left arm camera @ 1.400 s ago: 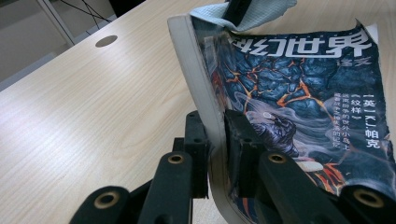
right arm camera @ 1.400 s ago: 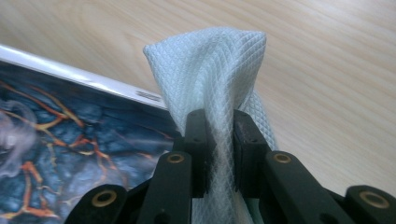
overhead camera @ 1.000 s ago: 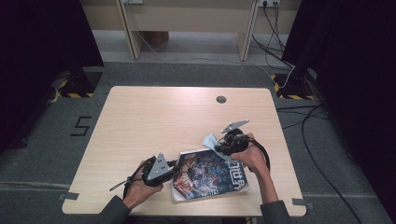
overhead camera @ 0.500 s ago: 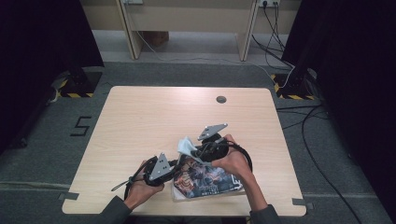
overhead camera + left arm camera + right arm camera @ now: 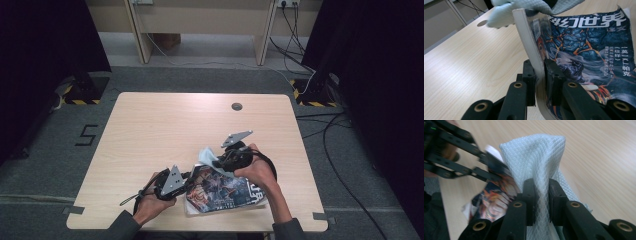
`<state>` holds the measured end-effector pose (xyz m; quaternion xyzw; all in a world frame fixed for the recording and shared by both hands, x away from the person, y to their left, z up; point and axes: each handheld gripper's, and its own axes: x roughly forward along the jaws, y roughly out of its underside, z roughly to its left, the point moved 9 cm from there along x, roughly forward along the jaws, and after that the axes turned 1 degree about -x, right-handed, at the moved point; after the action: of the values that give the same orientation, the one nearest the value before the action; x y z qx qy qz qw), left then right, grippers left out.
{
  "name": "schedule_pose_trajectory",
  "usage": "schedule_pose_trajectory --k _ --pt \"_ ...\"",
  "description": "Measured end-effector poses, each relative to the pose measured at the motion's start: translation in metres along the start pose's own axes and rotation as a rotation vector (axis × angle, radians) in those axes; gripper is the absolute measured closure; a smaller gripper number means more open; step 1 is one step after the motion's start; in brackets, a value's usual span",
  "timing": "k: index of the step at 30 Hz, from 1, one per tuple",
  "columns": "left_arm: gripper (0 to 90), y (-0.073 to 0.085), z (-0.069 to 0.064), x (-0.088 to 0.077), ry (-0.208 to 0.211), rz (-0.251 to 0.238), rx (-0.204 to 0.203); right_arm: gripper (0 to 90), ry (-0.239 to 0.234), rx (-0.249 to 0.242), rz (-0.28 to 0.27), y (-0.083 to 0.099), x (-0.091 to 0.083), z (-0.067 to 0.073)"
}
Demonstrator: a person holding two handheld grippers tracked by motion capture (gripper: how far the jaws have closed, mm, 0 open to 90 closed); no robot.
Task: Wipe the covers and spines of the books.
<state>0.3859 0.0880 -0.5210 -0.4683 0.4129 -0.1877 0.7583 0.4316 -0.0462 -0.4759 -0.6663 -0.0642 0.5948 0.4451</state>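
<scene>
A magazine [image 5: 225,192] with a dark, fiery cover lies near the table's front edge. My left gripper [image 5: 189,176] is shut on its left edge, and in the left gripper view the spine [image 5: 529,47] stands between the jaws, lifted off the wood. My right gripper [image 5: 218,161] is shut on a pale blue-white cloth [image 5: 206,156], which hangs over the magazine's far corner. In the right gripper view the cloth [image 5: 539,157] bunches up between the jaws, with the left gripper's black arms [image 5: 461,152] and the magazine [image 5: 496,195] behind it at the left.
The light wooden table [image 5: 165,130] has a round cable hole [image 5: 236,106] near its far edge. Grey floor surrounds the table, with cables [image 5: 320,125] at the right and desk legs [image 5: 142,35] behind.
My right gripper has carried the cloth leftward along the top of the magazine, from its right part to its far left corner. The left gripper has stayed put on the magazine.
</scene>
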Motion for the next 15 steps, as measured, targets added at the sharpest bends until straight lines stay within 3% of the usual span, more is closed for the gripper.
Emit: schedule_pose_trajectory --k 9,12,15 --pt "79.2 0.001 0.000 0.001 0.004 0.006 0.006 78.4 0.081 0.147 0.055 0.039 -0.002 -0.059" --pt "79.2 0.000 -0.002 0.000 0.004 0.001 0.011 78.4 0.100 0.225 0.073 0.057 -0.005 -0.082" --pt "79.3 -0.001 -0.001 0.000 0.006 -0.001 0.016 78.3 0.127 0.262 0.094 0.072 -0.007 -0.097"
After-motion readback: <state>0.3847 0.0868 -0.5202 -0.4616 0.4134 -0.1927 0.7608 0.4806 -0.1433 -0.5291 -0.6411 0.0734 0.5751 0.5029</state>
